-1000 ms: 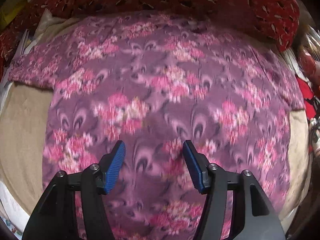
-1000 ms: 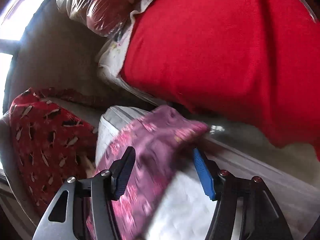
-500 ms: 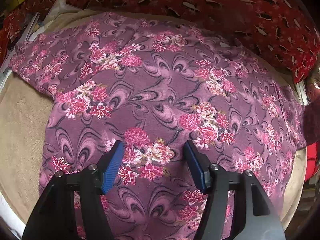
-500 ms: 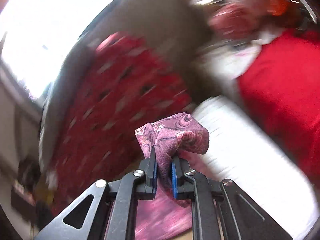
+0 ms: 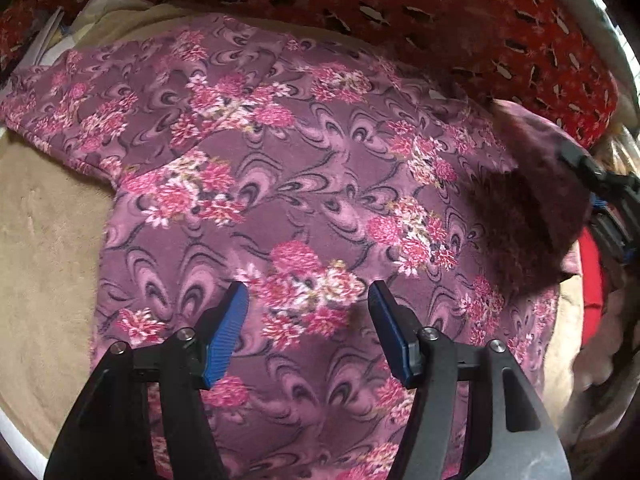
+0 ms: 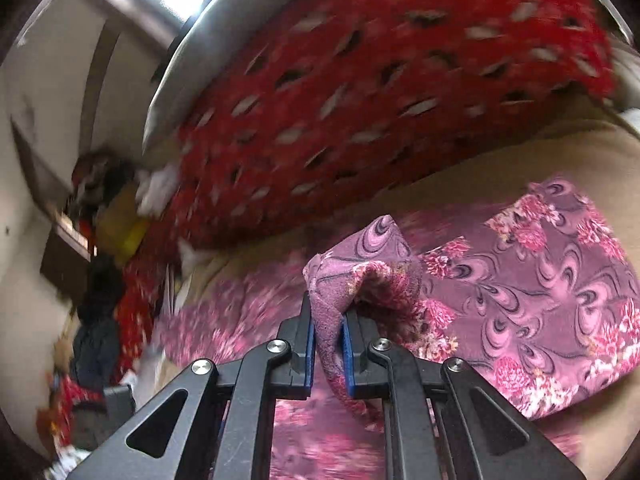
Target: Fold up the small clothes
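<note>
A purple garment with pink flowers point(image 5: 304, 184) lies spread on a beige blanket point(image 5: 48, 240). My left gripper point(image 5: 308, 300) hovers over its lower middle, open, with nothing between its blue pads. At the right edge of the left wrist view my right gripper point(image 5: 608, 208) comes in, lifting a dark, blurred fold of the garment point(image 5: 532, 200) over the body. In the right wrist view that gripper point(image 6: 328, 332) is shut on a bunched corner of the garment point(image 6: 372, 268), which sticks up above the pads. The rest of the garment point(image 6: 540, 288) lies below and to the right.
A red cushion with pale leaf marks point(image 5: 400, 8) runs along the far side of the blanket, also the red cushion point(image 6: 360, 80). Red cloth point(image 5: 592, 276) lies at the right. Piled clutter point(image 6: 100, 208) stands by the wall at the left. Beige blanket point(image 6: 520, 160) shows beyond the garment.
My right gripper closed on a corner of the garment, then lifted and swung it over the spread body, rolling as it went. My left gripper drifted across the garment, still open.
</note>
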